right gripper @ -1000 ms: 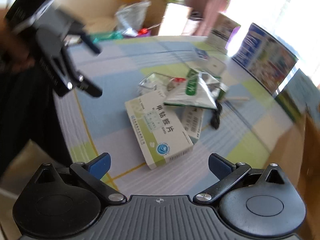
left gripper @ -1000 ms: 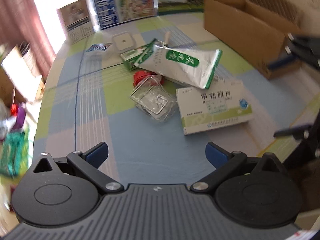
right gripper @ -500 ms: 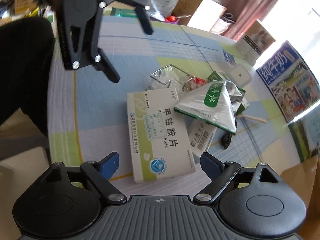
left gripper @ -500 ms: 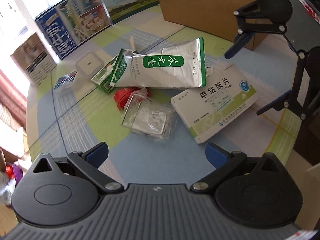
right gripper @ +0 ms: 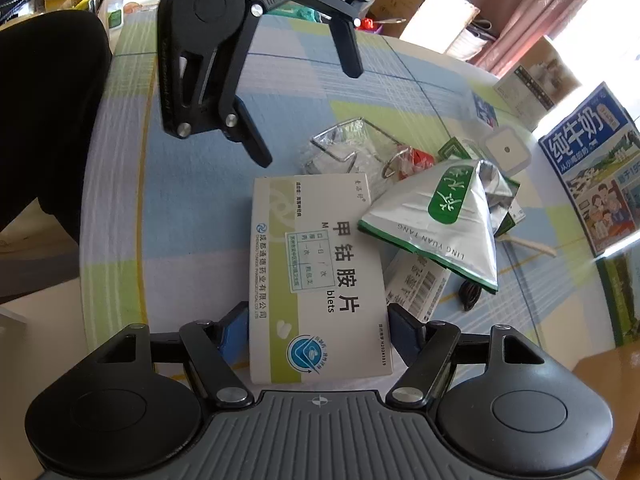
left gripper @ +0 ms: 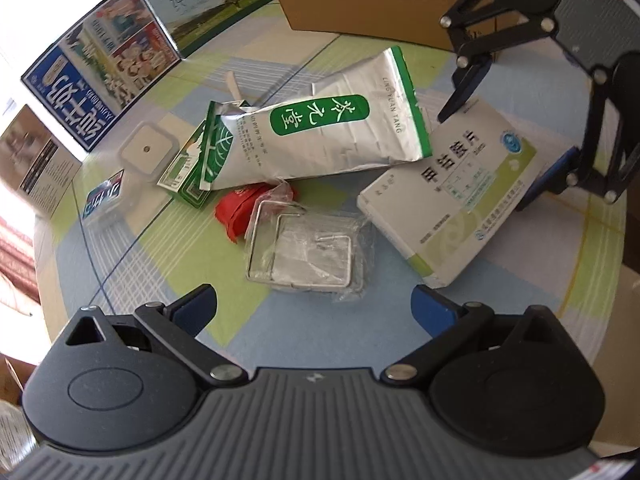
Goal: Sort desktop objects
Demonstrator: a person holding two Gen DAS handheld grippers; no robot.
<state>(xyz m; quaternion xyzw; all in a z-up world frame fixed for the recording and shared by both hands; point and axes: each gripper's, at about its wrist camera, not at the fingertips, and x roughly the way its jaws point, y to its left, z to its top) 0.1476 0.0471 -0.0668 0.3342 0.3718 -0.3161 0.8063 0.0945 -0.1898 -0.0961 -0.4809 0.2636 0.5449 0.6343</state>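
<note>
A white-and-green medicine box (right gripper: 316, 264) lies flat on the checked tablecloth (right gripper: 192, 216). My right gripper (right gripper: 320, 328) straddles its near end, both blue pads against the box's sides. From the left wrist view the right gripper (left gripper: 504, 140) sits over the same box (left gripper: 452, 200). My left gripper (left gripper: 314, 304) is open and empty, just short of a clear plastic packet with a wire frame (left gripper: 308, 256). In the right wrist view the left gripper (right gripper: 308, 116) hovers above the cloth. A silver-and-green pouch (left gripper: 328, 136) rests on the box's far corner.
A red wrapper (left gripper: 240, 208), a small green box (left gripper: 184, 180), a clear square case (left gripper: 146, 150) and a blue card (left gripper: 104, 198) lie left of the pouch. A cardboard box (left gripper: 360, 0) and milk cartons (left gripper: 100, 80) stand behind. A barcode box (right gripper: 416, 284) and black cord (right gripper: 470, 296) lie under the pouch.
The right gripper has moved in over the medicine box and its fingers have narrowed onto the box's sides. The left gripper has come closer to the clear packet.
</note>
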